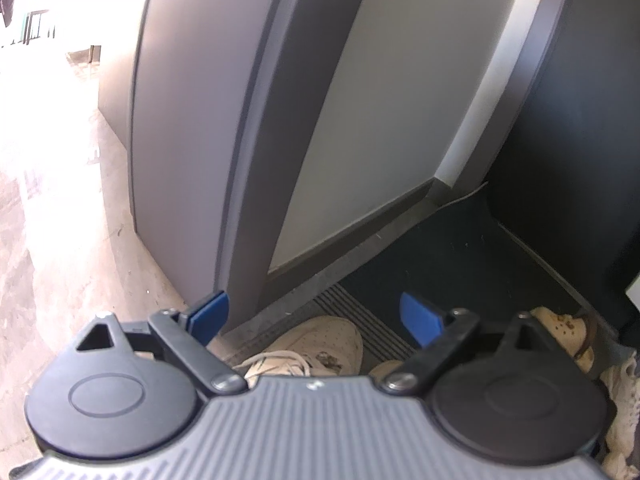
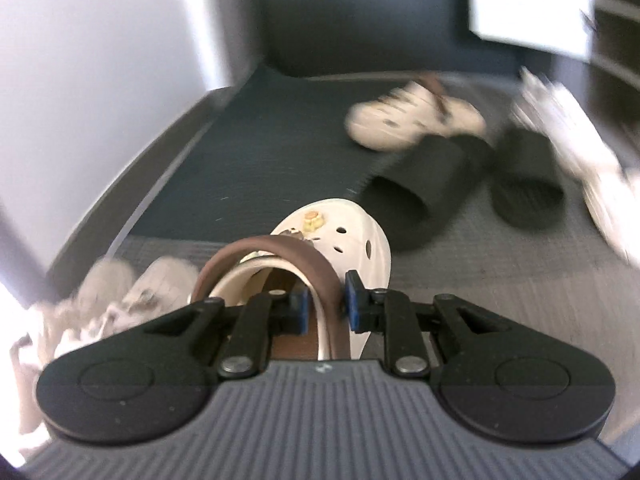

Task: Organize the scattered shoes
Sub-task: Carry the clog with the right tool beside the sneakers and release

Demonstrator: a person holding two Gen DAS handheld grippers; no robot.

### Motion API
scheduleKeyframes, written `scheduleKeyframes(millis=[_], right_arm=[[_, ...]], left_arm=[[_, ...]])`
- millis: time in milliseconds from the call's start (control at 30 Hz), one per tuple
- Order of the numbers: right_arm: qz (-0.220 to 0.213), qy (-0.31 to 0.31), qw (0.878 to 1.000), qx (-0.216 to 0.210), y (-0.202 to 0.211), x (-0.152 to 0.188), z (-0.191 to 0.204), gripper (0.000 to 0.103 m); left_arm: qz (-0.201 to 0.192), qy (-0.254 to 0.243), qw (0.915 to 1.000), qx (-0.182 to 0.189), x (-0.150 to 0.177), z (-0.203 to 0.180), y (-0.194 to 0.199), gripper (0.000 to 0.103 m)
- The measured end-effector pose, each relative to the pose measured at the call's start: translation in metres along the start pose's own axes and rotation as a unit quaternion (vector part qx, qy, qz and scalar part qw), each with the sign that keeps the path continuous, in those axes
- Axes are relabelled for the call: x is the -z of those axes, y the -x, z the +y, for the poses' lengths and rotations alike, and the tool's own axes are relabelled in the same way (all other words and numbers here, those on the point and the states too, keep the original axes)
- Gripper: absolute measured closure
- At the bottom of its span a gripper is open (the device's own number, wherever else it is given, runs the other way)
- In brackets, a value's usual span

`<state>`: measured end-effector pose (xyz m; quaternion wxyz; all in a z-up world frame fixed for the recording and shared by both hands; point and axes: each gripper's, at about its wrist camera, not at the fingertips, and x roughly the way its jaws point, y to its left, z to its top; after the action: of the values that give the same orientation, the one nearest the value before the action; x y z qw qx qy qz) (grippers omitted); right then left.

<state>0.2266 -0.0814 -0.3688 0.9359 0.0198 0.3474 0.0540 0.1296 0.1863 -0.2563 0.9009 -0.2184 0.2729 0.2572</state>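
- The right gripper [image 2: 326, 300] is pinched on the cream clog [image 2: 340, 236], its blue pads pressing the side wall and brown heel strap [image 2: 276, 250] between them; the toe points straight ahead of the fingertips
- The hold sits at the rear rim only, so the long toe could sag or swing and the clog might pivot between the pads
- The strap is a loose, hinged part; if the pads bear mostly on it and little on the wall, the clog could slip free
- Ahead and right of the right fingers lie the matching clog [image 2: 412, 120] and two black slides [image 2: 420, 188], close together on the dark mat [image 2: 260, 152]; a swinging toe could knock them further astray
- Left of and beneath the right fingers are beige sneakers [image 2: 160, 292], blurred
- The left gripper [image 1: 316, 316] has its fingers spread wide, holding nothing; a beige sneaker [image 1: 320, 340] lies just below and between them, not touched
- The grey door frame [image 1: 256, 160] stands close ahead of the left finger, so a forward reach could bump it
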Motion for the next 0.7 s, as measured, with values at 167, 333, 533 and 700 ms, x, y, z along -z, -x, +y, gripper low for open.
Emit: scheduleKeyframes(millis=[167, 333, 533, 700], right_arm=[[0.019, 0.044, 0.998, -0.029, -0.013, 0.012, 0.001, 0.082], [0.065, 0.020, 0.995, -0.067, -0.025, 0.011, -0.025, 0.078], [0.144, 0.039, 0.979, -0.138, -0.040, -0.012, -0.048, 0.064], [0.240, 0.109, 0.944, -0.198, -0.018, -0.026, -0.071, 0.040]], left_arm=[[0.006, -0.011, 0.9999, 0.001, 0.002, -0.009, -0.003, 0.009], [0.009, -0.042, 0.9986, 0.030, 0.008, -0.027, -0.001, 0.008], [0.021, -0.071, 0.9954, 0.061, 0.018, -0.046, -0.004, 0.007], [0.013, -0.110, 0.9908, 0.078, 0.029, -0.069, -0.003, 0.006]])
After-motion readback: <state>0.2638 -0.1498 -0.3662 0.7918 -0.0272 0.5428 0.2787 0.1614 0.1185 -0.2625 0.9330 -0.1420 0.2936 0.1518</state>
